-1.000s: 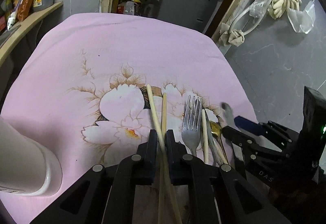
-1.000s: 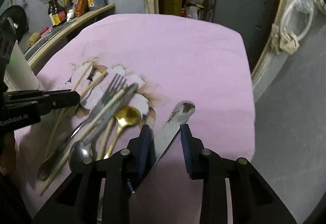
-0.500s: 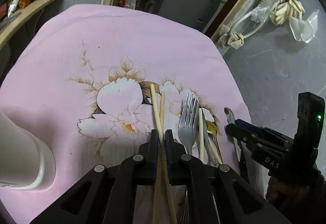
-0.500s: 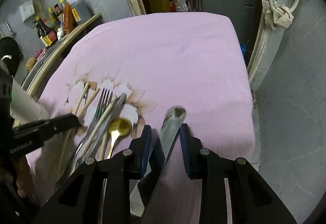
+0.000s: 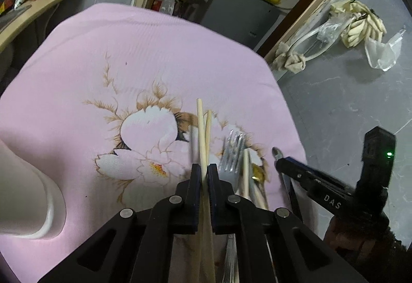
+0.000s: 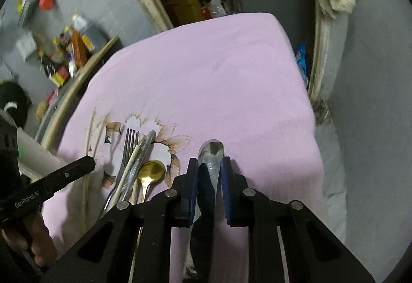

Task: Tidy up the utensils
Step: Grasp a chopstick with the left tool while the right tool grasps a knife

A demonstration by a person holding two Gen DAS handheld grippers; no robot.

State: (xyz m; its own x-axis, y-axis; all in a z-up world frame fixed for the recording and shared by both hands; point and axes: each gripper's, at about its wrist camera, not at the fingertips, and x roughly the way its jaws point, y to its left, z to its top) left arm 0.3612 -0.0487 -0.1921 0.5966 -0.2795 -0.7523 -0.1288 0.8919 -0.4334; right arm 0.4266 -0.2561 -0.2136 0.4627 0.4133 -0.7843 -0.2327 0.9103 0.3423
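Two things are being picked out of the pile at once. The left gripper (image 5: pixel 203 171) is squeezed shut on a pair of chopsticks (image 5: pixel 203 128), which stick out straight ahead of its tips over the flower on the pink cloth (image 5: pixel 144 56). The right gripper (image 6: pixel 209 167) has just been closing, and a silver knife (image 6: pixel 212 154) is between its jaws. The blue pads are close against the blade, but a full squeeze cannot be told for sure. The rounded end of the knife pokes out just past the tips.

The rest of the pile is found between the two grippers: a fork (image 6: pixel 128 146), a gold spoon (image 6: pixel 150 171), one more loose chopstick (image 6: pixel 128 167) and another silver piece (image 6: pixel 143 154), all lying side by side and touching. A white cup (image 5: pixel 28 195) is seen to the left of the left gripper, near its side.

So the picking-up step is judged to be in hand, with most of the sorting not yet done. Next, the knife needs to be held tight before it is lifted, since flat shiny metal can slip. The chopsticks should be kept together and level when carried, likely to the cup.
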